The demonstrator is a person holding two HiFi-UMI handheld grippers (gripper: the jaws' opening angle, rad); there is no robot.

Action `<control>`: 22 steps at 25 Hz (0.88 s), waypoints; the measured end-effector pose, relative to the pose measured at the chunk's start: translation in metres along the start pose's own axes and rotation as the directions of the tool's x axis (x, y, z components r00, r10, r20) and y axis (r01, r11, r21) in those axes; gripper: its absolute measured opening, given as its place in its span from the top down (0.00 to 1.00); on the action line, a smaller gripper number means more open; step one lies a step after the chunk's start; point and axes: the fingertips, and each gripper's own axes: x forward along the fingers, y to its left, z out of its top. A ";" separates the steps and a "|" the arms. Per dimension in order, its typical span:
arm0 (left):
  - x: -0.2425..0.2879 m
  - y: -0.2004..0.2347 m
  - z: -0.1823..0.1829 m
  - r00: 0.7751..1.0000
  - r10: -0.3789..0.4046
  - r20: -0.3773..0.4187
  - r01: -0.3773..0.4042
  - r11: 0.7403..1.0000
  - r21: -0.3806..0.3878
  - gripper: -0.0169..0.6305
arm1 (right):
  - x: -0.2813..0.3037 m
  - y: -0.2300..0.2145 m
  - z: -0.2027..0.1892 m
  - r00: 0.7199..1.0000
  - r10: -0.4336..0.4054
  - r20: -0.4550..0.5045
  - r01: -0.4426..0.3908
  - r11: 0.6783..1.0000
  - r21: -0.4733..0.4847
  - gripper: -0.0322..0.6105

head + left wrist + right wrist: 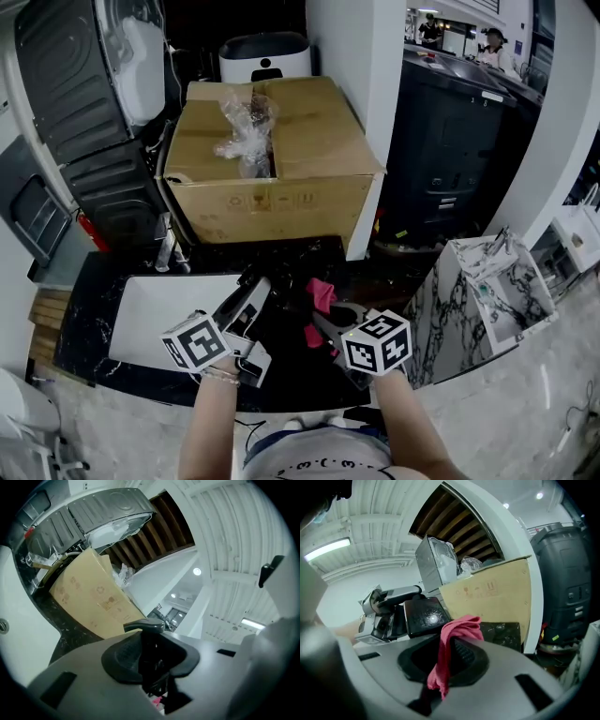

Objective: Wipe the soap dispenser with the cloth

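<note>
My left gripper (259, 289) is shut on the black soap dispenser (148, 645), whose pump head (145, 626) sticks out past the jaws. In the right gripper view the dispenser (423, 616) shows as a dark glossy block held up off the counter by the left gripper (384, 607). My right gripper (321, 314) is shut on a pink-red cloth (456, 629), which hangs bunched from between its jaws. In the head view the cloth (322, 294) sits just right of the dispenser. Whether cloth and dispenser touch, I cannot tell.
A big cardboard box (272, 159) with crumpled plastic wrap stands at the back of the black marbled counter (84, 309). A white sink (155, 314) lies at the left. A white pillar (361, 103), a black appliance (450, 141) and a marble-patterned cabinet (469, 300) stand at the right.
</note>
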 end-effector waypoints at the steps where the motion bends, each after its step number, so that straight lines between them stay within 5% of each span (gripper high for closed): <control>1: 0.000 0.000 0.000 1.000 -0.002 0.000 0.002 1.000 -0.010 0.81 | 0.000 0.001 0.001 1.000 0.001 0.002 -0.001 1.000 -0.008 0.87; 12: 0.008 0.009 0.006 0.999 0.041 0.027 -0.040 0.998 -0.052 0.81 | -0.007 0.017 0.005 0.999 0.046 0.025 -0.044 0.997 -0.062 0.87; 22: 0.012 0.009 0.023 0.994 0.096 0.042 -0.096 0.995 -0.008 0.81 | -0.007 0.044 0.005 0.989 0.145 0.033 -0.142 0.986 -0.090 0.87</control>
